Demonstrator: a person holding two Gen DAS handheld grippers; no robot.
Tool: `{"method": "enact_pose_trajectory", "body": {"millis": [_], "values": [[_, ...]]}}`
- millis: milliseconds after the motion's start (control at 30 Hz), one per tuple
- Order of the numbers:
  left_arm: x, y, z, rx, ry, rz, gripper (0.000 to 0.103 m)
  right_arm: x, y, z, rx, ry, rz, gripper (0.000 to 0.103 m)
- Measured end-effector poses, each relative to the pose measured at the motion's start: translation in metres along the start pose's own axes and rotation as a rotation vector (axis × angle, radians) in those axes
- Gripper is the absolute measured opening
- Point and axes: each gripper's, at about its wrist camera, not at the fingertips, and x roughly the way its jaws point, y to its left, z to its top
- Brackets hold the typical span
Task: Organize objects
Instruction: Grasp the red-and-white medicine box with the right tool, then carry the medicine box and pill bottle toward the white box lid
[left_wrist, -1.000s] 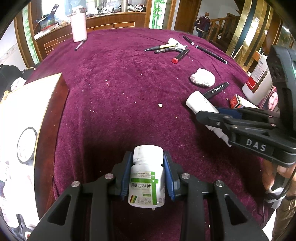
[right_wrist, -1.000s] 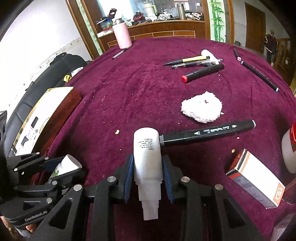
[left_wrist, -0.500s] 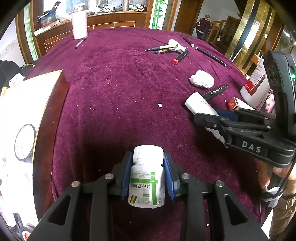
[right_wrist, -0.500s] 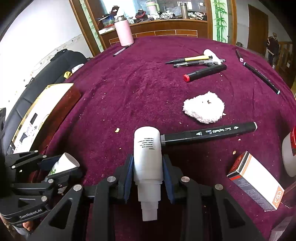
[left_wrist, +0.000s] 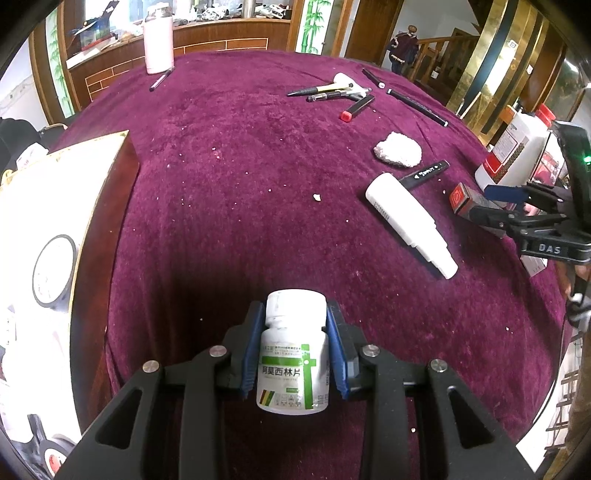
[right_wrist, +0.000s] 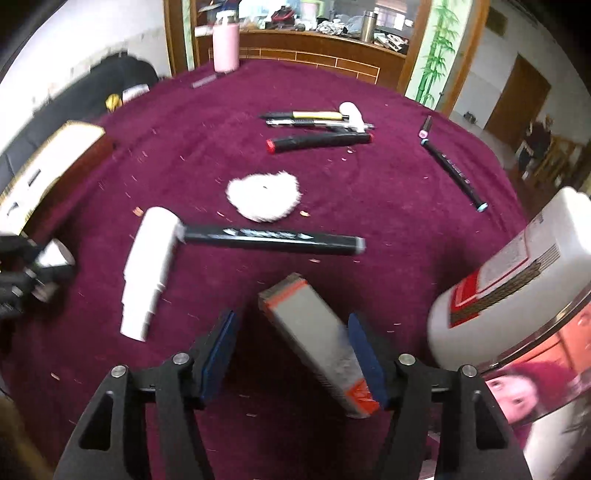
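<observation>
Pill bottle (left_wrist: 293, 354) upright, clamped in left gripper (left_wrist: 293, 354) jaws above maroon surface (left_wrist: 236, 177); label legible in left view only. Right gripper (right_wrist: 291, 350) jaws apart, just widened, grey-and-red carton (right_wrist: 314, 332) lying between them, touching the right pad only, seen only blurred in right view. White tube (right_wrist: 147, 269) flat beside black marker (right_wrist: 269, 238). Contents of bottle and carton hidden.

My left wrist camera looked steeply down past its tongs (left_wrist: 295, 350), close over the maroon velvet tablecloth (left_wrist: 229, 192). My right one faced likewise, blurred. Both caught the white stepped plastic tube (left_wrist: 410, 223) (right_wrist: 147, 266) lying ahead, and the black marker pen (right_wrist: 269, 238) touching it.
</observation>
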Motion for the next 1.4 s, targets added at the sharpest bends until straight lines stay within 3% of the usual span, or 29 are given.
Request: {"method": "enact_pose_trajectory", "body": {"millis": [133, 200, 267, 367, 533, 833, 1400], "values": [[-0.002, -0.001, -0.001, 0.011, 0.007, 0.005, 0.032, 0.013, -0.003, -0.002, -0.029, 0.043, -0.019, 0.067], [-0.002, 0.0, -0.003, 0.017, 0.015, 0.01, 0.032, 0.019, 0.0, -0.002, -0.036, 0.047, -0.023, 0.059], [-0.001, 0.002, -0.005, 0.017, 0.02, 0.018, 0.032, 0.018, 0.004, -0.001, -0.043, 0.037, -0.003, 0.029], [-0.002, 0.004, -0.005, 0.005, 0.014, 0.014, 0.032, 0.016, 0.012, 0.0, -0.048, 0.027, -0.045, 0.028], [-0.003, 0.005, -0.002, -0.009, 0.003, 0.036, 0.032, -0.005, 0.019, 0.003, 0.033, -0.067, -0.013, 0.029], [-0.006, 0.003, 0.004, -0.008, -0.007, 0.083, 0.032, -0.043, 0.058, 0.003, 0.15, -0.228, 0.139, 0.029], [-0.014, 0.0, 0.002, 0.01, -0.028, 0.129, 0.032, -0.04, 0.103, 0.006, 0.144, -0.218, 0.228, 0.029]]}}
